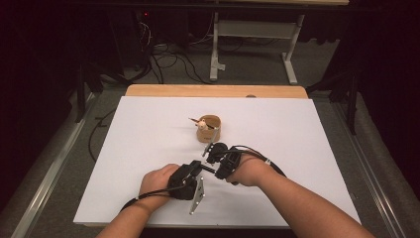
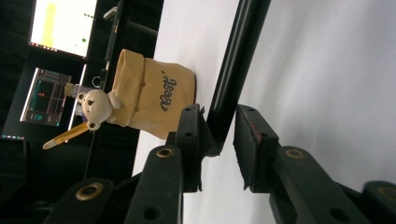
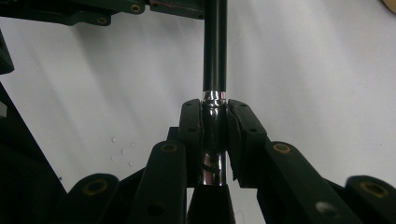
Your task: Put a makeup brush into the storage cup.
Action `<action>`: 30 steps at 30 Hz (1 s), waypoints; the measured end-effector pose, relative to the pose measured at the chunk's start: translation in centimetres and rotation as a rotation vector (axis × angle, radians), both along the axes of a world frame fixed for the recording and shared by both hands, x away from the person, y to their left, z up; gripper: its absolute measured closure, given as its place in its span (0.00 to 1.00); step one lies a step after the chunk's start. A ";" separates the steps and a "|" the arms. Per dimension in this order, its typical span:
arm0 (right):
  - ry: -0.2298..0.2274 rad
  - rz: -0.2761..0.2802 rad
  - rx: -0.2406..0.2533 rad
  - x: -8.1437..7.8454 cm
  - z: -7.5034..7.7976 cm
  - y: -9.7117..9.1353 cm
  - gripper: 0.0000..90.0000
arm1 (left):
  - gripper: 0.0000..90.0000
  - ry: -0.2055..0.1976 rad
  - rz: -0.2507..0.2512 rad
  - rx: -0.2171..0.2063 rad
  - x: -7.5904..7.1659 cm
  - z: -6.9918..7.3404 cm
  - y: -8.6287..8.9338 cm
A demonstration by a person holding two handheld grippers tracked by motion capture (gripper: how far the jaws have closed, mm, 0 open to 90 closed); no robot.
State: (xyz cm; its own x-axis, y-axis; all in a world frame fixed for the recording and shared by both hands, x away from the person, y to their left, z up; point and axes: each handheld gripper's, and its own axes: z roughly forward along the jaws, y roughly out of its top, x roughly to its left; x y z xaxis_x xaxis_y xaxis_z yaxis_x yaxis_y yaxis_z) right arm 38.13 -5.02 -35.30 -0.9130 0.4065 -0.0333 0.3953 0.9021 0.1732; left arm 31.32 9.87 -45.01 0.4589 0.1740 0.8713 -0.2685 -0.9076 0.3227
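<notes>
White table (image 1: 148,148) is carrying a tan pen holder (image 1: 210,128) near its middle. Right claw (image 3: 215,133) is clamping the chrome end of a black pen (image 3: 215,46). Left claw (image 2: 218,140) is sitting around the pen's shaft, one pad touching, gap on the other side.

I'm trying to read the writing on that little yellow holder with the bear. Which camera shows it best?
The left gripper view: the yellow bear-trimmed pen holder looms close, its "Best" lettering readable. The high view shows it small and distant, lettering unreadable. The right gripper view catches just a corner.
</notes>
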 end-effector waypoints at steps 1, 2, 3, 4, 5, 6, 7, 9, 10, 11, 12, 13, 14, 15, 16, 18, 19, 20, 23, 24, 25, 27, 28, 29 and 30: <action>0.000 -0.004 0.001 0.0 0.0 0.0 0.88 | 0.81 0.000 0.000 0.001 0.0 0.0 0.0; 0.000 -0.004 0.001 0.0 0.0 0.0 0.88 | 0.82 0.002 -0.003 0.003 0.0 0.0 0.0; -0.002 -0.004 0.001 0.0 0.0 0.0 0.88 | 0.82 0.002 -0.003 0.006 0.0 -0.1 0.0; -0.002 -0.008 0.002 -0.1 0.0 0.0 0.88 | 0.82 0.002 -0.003 0.008 0.0 -0.1 0.0; -0.003 -0.003 0.001 0.0 0.0 0.0 0.88 | 0.83 0.003 -0.004 0.010 0.0 -0.1 0.0; -0.003 -0.005 0.001 0.0 0.0 0.0 0.88 | 0.83 0.005 -0.005 0.015 0.1 -0.1 0.0; -0.007 0.003 -0.001 0.0 0.0 0.0 0.88 | 0.84 0.008 -0.007 0.017 0.1 -0.1 0.0; -0.010 -0.001 0.005 0.0 0.1 0.0 0.88 | 0.85 0.013 -0.008 0.026 0.1 -0.1 0.0; -0.013 -0.003 0.005 0.1 0.1 0.0 0.88 | 0.85 0.013 -0.009 0.027 0.1 -0.2 0.0; -0.018 -0.008 0.009 0.1 0.1 0.0 0.87 | 0.85 0.015 -0.010 0.028 0.2 -0.2 0.0; -0.016 -0.005 0.006 0.1 0.2 -0.1 0.87 | 0.85 0.017 -0.010 0.028 0.2 -0.2 0.0; -0.015 -0.007 0.005 0.2 0.2 -0.1 0.87 | 0.86 0.018 -0.010 0.030 0.2 -0.1 0.0; -0.017 -0.007 0.007 0.2 0.2 -0.1 0.87 | 0.86 0.020 -0.011 0.029 0.2 -0.1 0.0; -0.017 -0.007 0.007 0.2 0.3 -0.1 0.87 | 0.86 0.020 -0.009 0.029 0.2 -0.1 0.0; -0.018 -0.007 0.008 0.2 0.3 -0.1 0.87 | 0.86 0.020 -0.009 0.028 0.1 -0.1 0.1; -0.024 -0.010 0.012 0.2 0.4 -0.1 0.86 | 0.86 0.026 -0.014 0.026 0.2 -0.1 0.1; -0.020 -0.011 0.007 0.2 0.5 -0.1 0.86 | 0.87 0.027 -0.014 0.027 0.2 -0.1 0.1; -0.023 -0.010 0.006 0.2 0.5 -0.1 0.86 | 0.87 0.028 -0.014 0.028 0.1 -0.1 0.1; -0.026 -0.012 0.008 0.2 0.6 -0.2 0.84 | 0.87 0.033 -0.018 0.018 0.2 -0.2 0.0; -0.030 -0.013 0.009 0.2 0.6 -0.2 0.83 | 0.87 0.030 -0.015 0.026 0.2 -0.1 0.1; -0.030 -0.014 0.012 0.2 0.7 -0.2 0.83 | 0.87 0.030 -0.014 0.025 0.2 0.0 0.1; -0.032 -0.018 0.013 0.1 0.7 -0.2 0.83 | 0.87 0.030 -0.012 0.031 0.1 0.0 0.1; -0.032 -0.016 0.014 0.1 0.8 -0.2 0.82 | 0.87 0.031 -0.012 0.031 0.1 0.0 0.1; -0.026 -0.013 0.013 0.1 0.8 -0.2 0.82 | 0.87 0.032 -0.013 0.030 0.1 0.0 0.1; -0.025 -0.012 0.014 0.1 0.8 -0.2 0.80 | 0.87 0.034 -0.016 0.025 0.1 0.0 0.1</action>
